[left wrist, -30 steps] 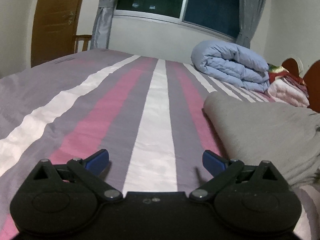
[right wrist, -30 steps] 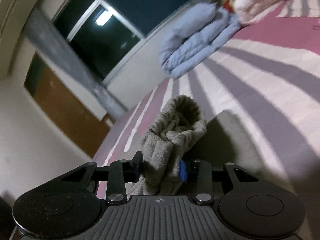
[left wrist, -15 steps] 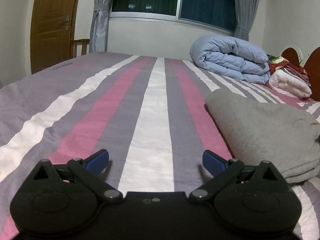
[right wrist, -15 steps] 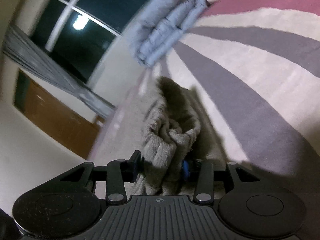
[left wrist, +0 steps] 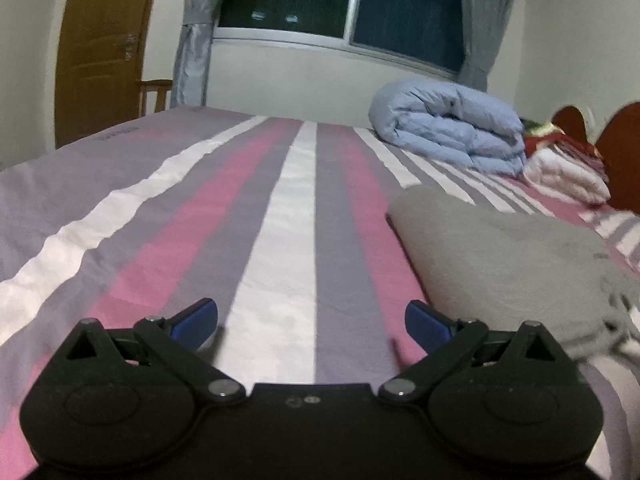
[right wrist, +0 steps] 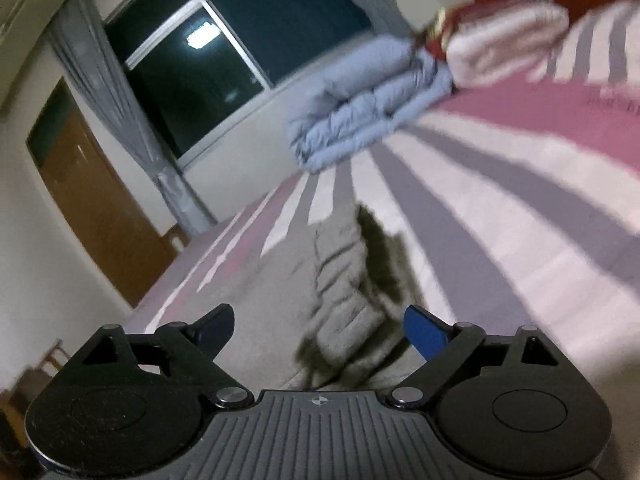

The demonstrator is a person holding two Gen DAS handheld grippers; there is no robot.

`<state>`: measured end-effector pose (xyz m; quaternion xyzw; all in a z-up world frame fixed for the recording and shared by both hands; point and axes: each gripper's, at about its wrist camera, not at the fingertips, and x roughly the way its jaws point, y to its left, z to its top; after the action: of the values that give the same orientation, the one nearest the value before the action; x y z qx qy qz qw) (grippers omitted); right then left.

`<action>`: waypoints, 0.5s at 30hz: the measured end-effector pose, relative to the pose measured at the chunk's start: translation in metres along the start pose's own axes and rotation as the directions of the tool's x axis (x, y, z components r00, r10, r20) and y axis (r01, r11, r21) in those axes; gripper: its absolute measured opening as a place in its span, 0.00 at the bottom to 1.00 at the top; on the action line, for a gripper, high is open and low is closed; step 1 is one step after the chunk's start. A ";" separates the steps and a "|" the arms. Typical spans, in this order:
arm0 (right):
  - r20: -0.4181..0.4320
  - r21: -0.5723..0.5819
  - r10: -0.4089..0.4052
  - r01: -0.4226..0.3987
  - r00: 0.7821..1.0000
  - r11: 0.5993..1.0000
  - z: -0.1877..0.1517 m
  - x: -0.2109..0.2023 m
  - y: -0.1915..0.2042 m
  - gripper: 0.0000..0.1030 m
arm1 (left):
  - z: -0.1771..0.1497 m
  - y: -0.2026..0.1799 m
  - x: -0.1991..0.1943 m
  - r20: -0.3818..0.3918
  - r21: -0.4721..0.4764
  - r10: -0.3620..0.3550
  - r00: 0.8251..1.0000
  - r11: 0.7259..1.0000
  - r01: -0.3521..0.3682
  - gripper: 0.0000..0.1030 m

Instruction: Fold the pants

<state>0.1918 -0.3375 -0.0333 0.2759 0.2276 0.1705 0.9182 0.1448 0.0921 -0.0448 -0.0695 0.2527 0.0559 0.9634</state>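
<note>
Left tongs: we see our left gripper (left wrist: pixel 311 317) with its blue-padded jaws spread wide and nothing between them, low over the striped pink, grey and white bedsheet (left wrist: pixel 168 216).
Right tongs: our right gripper (right wrist: pixel 319 325) has just been opening; its jaws now stand wide, and a bunched ridge of cloth lies between the blue pads (right wrist: pixel 425 334) without either pad pressing on it.
Pants: the folded grey fleece pants (left wrist: pixel 504 256) lie flat on the sheet just ahead and right of the left tongs; in the right wrist view the pants (right wrist: pixel 340 292) run straight ahead from between the jaws.
Beyond the tongs: a rolled pale-blue quilt (left wrist: pixel 448 128) sits well ahead of the pants, with a folded white-and-red blanket pile (left wrist: pixel 564 168) just beside it.
Room: we face a dark window (left wrist: pixel 340 8) with grey curtains (left wrist: pixel 486 12); a brown wooden door (left wrist: pixel 100 52) stands far left.
</note>
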 end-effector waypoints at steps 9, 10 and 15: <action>0.023 0.048 -0.065 0.063 0.998 0.997 -0.014 -0.025 -0.001 0.89 | -0.021 -0.033 -0.019 -0.005 0.081 -0.051 0.999 0.995 0.052 0.91; 0.027 0.037 -0.069 0.068 0.997 0.997 -0.015 -0.026 0.002 0.89 | -0.022 -0.036 -0.019 -0.007 0.086 -0.052 0.999 0.995 0.053 0.91; 0.018 0.044 -0.080 0.079 0.997 0.996 -0.016 -0.039 -0.005 0.89 | -0.026 -0.049 -0.010 -0.013 0.099 -0.069 0.998 0.993 0.070 0.91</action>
<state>0.1519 -0.3517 -0.0354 0.2882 0.2329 0.1260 0.9202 0.1306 0.0388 -0.0569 -0.0305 0.2572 0.0094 0.9658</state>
